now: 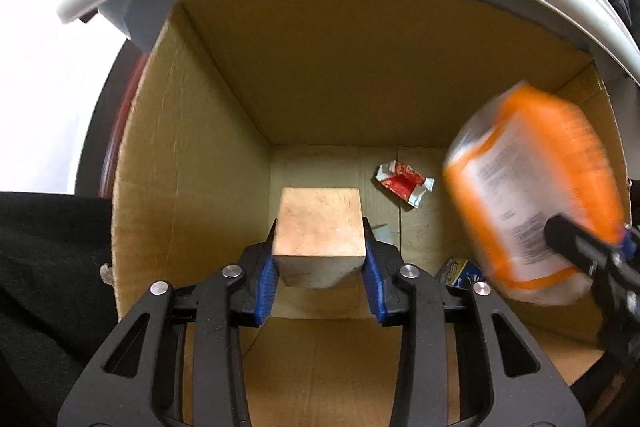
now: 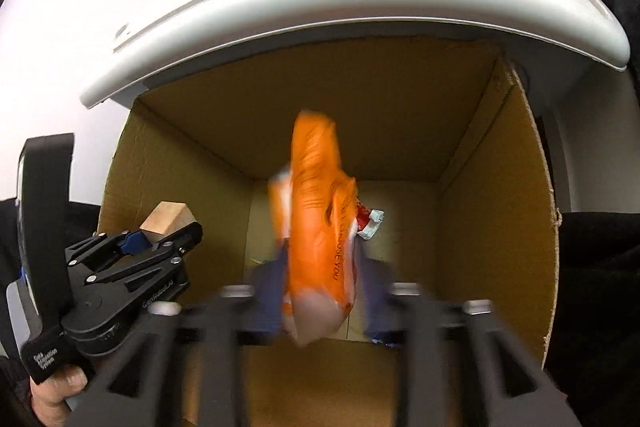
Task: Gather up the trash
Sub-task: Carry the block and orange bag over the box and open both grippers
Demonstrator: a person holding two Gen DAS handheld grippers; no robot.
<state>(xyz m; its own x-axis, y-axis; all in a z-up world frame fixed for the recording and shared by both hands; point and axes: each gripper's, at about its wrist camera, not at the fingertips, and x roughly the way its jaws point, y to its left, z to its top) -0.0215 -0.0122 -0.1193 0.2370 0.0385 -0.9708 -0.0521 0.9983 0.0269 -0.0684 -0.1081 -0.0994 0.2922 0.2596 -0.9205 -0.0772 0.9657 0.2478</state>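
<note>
Over open cardboard box (image 1: 172, 163): left gripper (image 1: 320, 259), jaws partly apart, wood block (image 1: 320, 227) between pads, contact unclear. Right gripper (image 2: 320, 291) blurred, jaws wide, orange packet (image 2: 320, 227) between, seemingly loose; print "CHOOSE YOU". Left gripper body marked "GenRobot.AI". Red wrapper (image 1: 404, 183) on box floor, far-right corner.

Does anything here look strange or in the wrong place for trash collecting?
Yes. The left gripper has a clean wooden block between its pads over the cardboard box, unlike the red wrapper on the box floor and the orange packet. It looks solid and undamaged, not like trash.
</note>
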